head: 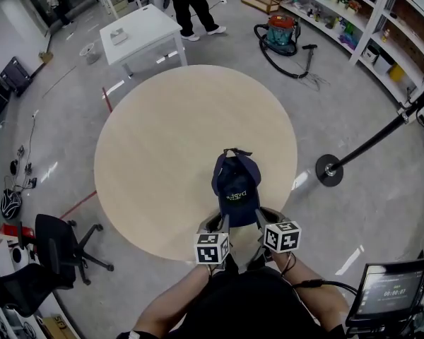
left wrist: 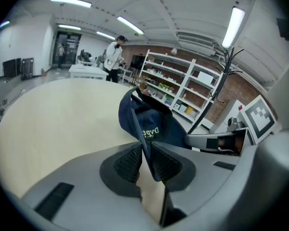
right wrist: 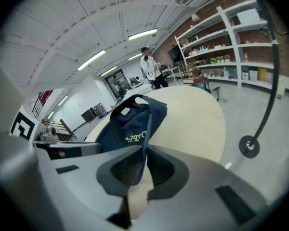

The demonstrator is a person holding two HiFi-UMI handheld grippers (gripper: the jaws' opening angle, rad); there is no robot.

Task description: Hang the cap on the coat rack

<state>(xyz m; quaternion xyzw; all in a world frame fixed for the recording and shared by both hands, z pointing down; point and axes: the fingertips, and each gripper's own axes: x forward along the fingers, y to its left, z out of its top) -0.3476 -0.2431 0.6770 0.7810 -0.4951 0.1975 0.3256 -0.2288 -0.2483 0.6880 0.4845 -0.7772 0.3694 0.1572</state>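
- Clamped with the left gripper (left wrist: 145,160), jaws pressed together on a thin edge of the navy cap (left wrist: 154,124), apparently its brim.
- Clamped likewise with the right gripper (right wrist: 145,165), jaws pinching the opposite side of that edge.
- Held from both sides, probably to keep the cap spread and steady for carrying.
- Crown just ahead of both jaws, over the near rim of the round tabletop (head: 169,133); unclear whether resting or lifted.
- Well off to the right of the jaws, on the floor: the coat rack (head: 329,169), not yet reached.
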